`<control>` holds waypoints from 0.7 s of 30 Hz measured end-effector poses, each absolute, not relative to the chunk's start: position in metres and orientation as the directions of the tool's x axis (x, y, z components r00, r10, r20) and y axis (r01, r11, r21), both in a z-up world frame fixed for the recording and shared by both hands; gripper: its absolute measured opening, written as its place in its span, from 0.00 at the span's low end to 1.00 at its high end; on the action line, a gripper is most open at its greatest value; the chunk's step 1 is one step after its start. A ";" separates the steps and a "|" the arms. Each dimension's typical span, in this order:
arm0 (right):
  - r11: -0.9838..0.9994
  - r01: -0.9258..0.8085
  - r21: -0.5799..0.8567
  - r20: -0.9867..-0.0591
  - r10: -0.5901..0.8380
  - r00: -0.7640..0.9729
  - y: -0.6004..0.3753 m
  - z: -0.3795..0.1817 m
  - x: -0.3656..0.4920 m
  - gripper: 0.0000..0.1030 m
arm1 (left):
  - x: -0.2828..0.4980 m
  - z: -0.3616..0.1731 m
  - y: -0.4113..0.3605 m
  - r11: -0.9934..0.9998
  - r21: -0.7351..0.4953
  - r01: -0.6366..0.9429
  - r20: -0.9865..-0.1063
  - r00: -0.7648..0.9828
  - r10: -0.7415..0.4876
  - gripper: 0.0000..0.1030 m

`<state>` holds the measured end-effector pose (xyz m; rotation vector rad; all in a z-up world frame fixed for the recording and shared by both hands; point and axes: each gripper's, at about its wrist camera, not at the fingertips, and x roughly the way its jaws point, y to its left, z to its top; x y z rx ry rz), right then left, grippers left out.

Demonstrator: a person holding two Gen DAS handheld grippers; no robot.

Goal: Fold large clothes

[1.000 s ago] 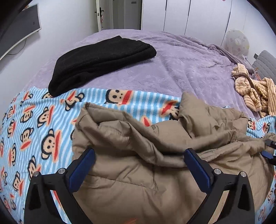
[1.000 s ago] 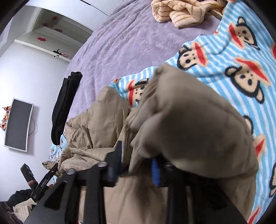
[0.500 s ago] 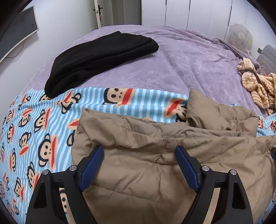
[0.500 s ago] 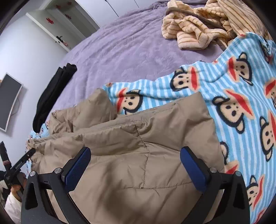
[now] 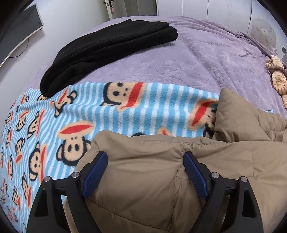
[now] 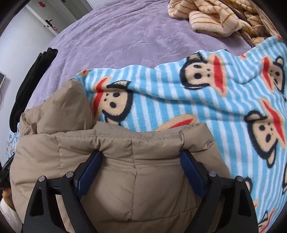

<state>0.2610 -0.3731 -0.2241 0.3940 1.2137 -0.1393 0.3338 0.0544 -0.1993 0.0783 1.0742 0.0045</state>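
Observation:
A tan puffer jacket (image 5: 224, 161) lies folded on a blue striped monkey-print blanket (image 5: 125, 111), its stitched fold edge facing away from me. My left gripper (image 5: 145, 155) points steeply down at the jacket's left end. Its blue pads straddle a puffed ridge of fabric, and the jaws are closing while still wide. In the right wrist view my right gripper (image 6: 141, 153) stands the same way over the jacket (image 6: 71, 148) at its right end by the blanket (image 6: 215, 107). Those jaws are closing too, with fabric bulging between them.
A folded black garment (image 5: 107, 46) rests on the purple bedspread (image 5: 197, 53) at the back left. A crumpled beige striped garment (image 6: 215, 16) lies at the far right. A dark monitor (image 5: 19, 30) hangs on the left wall.
My right gripper let go of the bunched jacket it held up. The jacket now lies flatter and folded. Both grippers have sunk closer to it, and their jaws have narrowed a little.

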 end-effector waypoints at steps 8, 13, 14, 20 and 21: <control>0.901 0.185 0.392 -0.856 0.284 0.433 -0.334 -0.163 0.218 0.06 | 0.271 -0.129 0.025 0.904 -0.141 0.403 -0.827 0.454 -0.331 0.26; 0.945 0.053 0.323 -0.880 0.279 0.384 -0.293 -0.176 0.224 0.06 | 0.275 -0.169 -0.017 0.884 0.050 0.465 -0.858 0.473 -0.201 0.27; 0.953 0.052 0.298 -0.888 0.257 0.381 -0.293 -0.184 0.230 0.06 | 0.287 -0.187 -0.015 0.899 0.060 0.433 -0.871 0.463 -0.166 0.27; 0.906 0.134 0.403 -0.850 0.315 0.422 -0.330 -0.231 0.255 0.00 | 0.321 -0.211 0.003 0.936 -0.065 0.347 -0.866 0.446 -0.225 0.27; 0.891 0.144 0.431 -0.839 0.336 0.428 -0.334 -0.233 0.257 0.00 | 0.323 -0.211 0.005 0.933 -0.074 0.352 -0.867 0.440 -0.234 0.27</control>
